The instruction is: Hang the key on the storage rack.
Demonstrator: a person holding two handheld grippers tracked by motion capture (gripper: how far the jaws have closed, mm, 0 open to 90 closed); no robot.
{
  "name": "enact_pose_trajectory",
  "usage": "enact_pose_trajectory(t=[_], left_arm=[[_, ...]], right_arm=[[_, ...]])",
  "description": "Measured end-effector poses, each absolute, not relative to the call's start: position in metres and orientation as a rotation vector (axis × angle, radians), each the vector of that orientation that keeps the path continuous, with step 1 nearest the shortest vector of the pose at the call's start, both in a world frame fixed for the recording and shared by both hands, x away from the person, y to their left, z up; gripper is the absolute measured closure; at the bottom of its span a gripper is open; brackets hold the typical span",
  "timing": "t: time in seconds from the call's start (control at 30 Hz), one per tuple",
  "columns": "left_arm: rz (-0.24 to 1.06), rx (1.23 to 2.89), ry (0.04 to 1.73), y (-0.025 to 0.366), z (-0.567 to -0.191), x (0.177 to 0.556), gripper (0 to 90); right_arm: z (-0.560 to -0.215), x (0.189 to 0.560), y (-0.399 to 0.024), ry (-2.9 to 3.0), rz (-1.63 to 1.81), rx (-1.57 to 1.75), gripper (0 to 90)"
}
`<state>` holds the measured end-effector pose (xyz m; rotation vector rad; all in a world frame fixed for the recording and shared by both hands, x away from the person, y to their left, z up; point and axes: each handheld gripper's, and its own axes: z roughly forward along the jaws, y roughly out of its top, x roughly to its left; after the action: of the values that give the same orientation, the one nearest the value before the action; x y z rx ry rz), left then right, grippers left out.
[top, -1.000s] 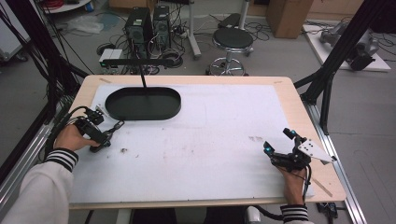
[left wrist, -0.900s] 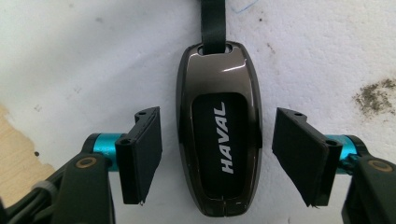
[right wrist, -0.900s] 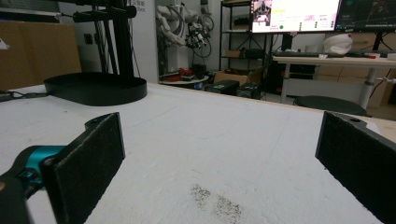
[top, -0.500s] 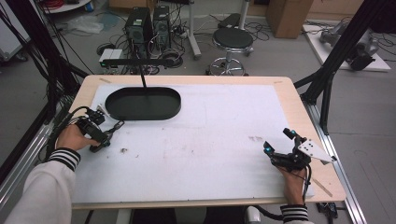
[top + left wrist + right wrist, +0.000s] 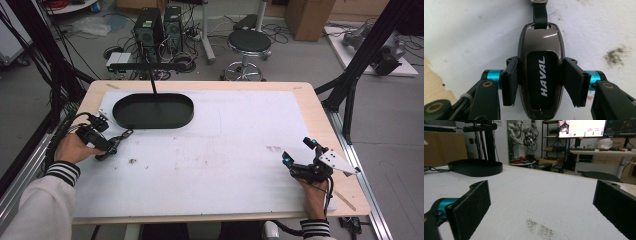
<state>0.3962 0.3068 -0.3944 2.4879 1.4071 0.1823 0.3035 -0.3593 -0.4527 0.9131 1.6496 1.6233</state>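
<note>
A glossy dark key fob (image 5: pixel 541 75) marked HAVAL lies on the white mat (image 5: pixel 225 165), its black strap (image 5: pixel 540 12) leading away from me. My left gripper (image 5: pixel 541 82) is shut on it, one black pad (image 5: pixel 510 82) pressing on each long side. From above, that gripper (image 5: pixel 111 145) sits at the table's left, just in front of the black oval tray (image 5: pixel 150 124). My right gripper (image 5: pixel 298 151) rests near the front right corner, and its own view shows it (image 5: pixel 541 202) open with only bare mat between the pads.
The oval tray (image 5: pixel 475 167) stands at the back left and has nothing in it. A thin black post (image 5: pixel 152 82) rises behind it. Dark smudges (image 5: pixel 540 228) mark the mat. The bare wooden table edge (image 5: pixel 345 195) runs along the right side.
The left hand has shifted only slightly beside the tray. The right hand and its gripper have kept still.
</note>
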Motion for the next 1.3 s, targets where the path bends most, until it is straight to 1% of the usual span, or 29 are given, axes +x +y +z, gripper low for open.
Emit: enact_pose_trajectory(t=[0.3,0.57,0.67,0.9,1.1,1.3], left_arm=[[0.284,2.392,1.360,0.313,-0.378,0.388,48.9],[0.333,2.299,1.317,0.320,-0.362,0.382,48.8],[0.379,2.288,1.307,0.321,-0.352,0.383,48.8],[0.427,2.214,1.275,0.321,-0.328,0.388,48.9],[0.465,2.196,1.254,0.316,-0.315,0.391,49.0],[0.512,2.132,1.254,0.315,-0.303,0.395,49.0]], right_arm=[[-0.453,0.304,-0.359,1.649,1.624,0.913,0.3],[-0.453,0.304,-0.359,1.650,1.623,0.913,0.3],[-0.453,0.304,-0.359,1.650,1.624,0.913,0.3],[-0.453,0.303,-0.359,1.651,1.620,0.913,0.3],[-0.453,0.303,-0.359,1.651,1.620,0.913,0.3],[-0.453,0.303,-0.359,1.650,1.619,0.915,0.3]])
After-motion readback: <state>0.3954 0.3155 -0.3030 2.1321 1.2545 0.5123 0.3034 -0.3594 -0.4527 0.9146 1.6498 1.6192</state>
